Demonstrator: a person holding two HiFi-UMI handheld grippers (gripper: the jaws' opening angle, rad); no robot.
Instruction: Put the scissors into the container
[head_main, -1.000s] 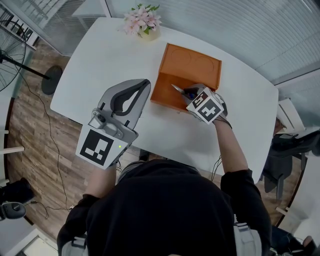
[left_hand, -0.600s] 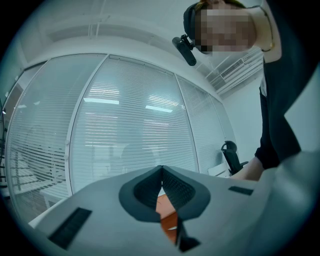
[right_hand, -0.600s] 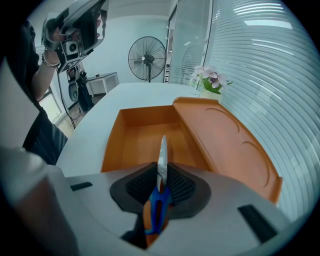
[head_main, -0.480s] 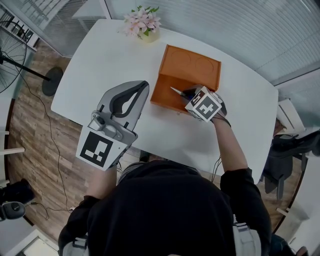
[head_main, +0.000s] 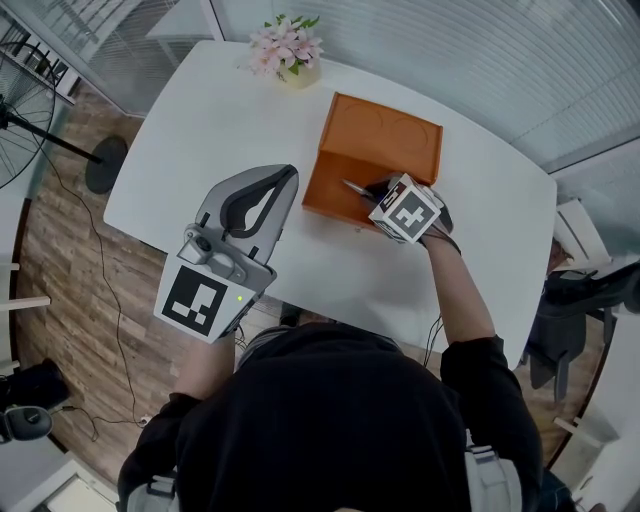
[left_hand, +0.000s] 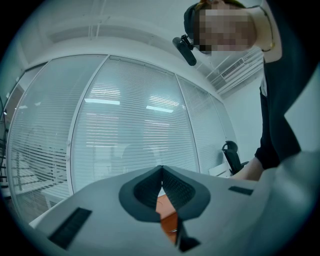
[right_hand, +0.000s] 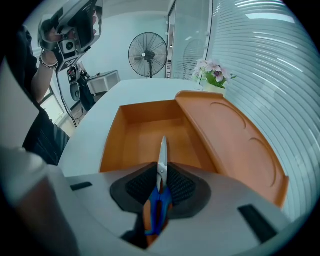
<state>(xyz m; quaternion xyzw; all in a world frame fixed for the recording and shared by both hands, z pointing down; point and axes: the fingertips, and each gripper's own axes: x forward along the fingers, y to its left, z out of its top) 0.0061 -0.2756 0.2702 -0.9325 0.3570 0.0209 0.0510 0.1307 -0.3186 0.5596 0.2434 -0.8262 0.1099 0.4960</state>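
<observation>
Scissors (right_hand: 162, 150): clamped in my right tongs, closed blades pointing out over the orange container's open inside, tip above its floor; blue and orange handles sit back between the pads.
Right tongs (right_hand: 161, 174): jaws pressed on the scissors just behind the pivot, held at the container's near wall.
Left tongs (left_hand: 161, 169): jaws closed tip to tip with nothing between them, held up off the table to the left of the container and apart from it; I see a sliver of the orange box through the gap below the tips.
Orange container (head_main: 326, 196): a deep rectangular box, nothing inside that I can see.
Lid (right_hand: 227, 145): swung open, lying to the right of the container's trough in my right gripper view.
Table (head_main: 200, 130): white, rounded, carrying the container.
Flower pot (head_main: 287, 47): pink blooms, beyond the container's far left corner, well apart from it.
</observation>
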